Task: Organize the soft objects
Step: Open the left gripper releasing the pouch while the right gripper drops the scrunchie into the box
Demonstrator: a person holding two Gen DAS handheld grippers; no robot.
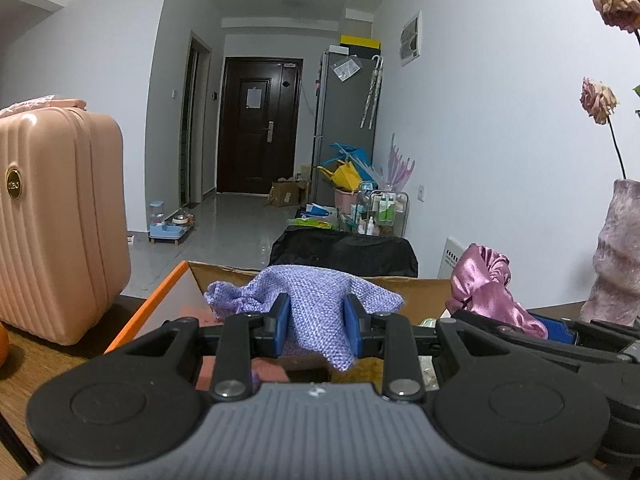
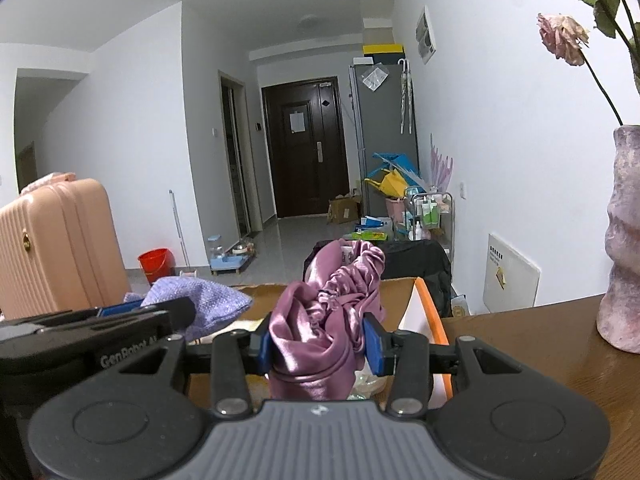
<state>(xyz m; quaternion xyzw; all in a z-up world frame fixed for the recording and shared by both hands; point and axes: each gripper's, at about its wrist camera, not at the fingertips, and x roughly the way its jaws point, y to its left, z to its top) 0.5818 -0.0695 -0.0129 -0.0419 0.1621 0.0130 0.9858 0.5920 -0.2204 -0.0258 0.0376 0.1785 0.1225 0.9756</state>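
Note:
My left gripper (image 1: 316, 326) is shut on a lilac knitted cloth (image 1: 316, 296), which bulges above its blue pads and hangs over an open cardboard box with an orange rim (image 1: 160, 300). My right gripper (image 2: 320, 344) is shut on a crumpled pink satin cloth with a ruched band (image 2: 328, 312), held over the same box (image 2: 430, 308). In the left wrist view the pink satin cloth (image 1: 488, 284) shows at the right beside the right gripper's arm. The right wrist view has the lilac cloth (image 2: 200, 304) at the left. What lies inside the box is mostly hidden.
A pink ribbed suitcase (image 1: 60, 216) stands on the wooden table (image 2: 540, 360) left of the box. A mauve vase (image 2: 624, 240) with dried roses stands at the right. A black-draped chair (image 1: 344, 252) is behind the box; a hallway with clutter lies beyond.

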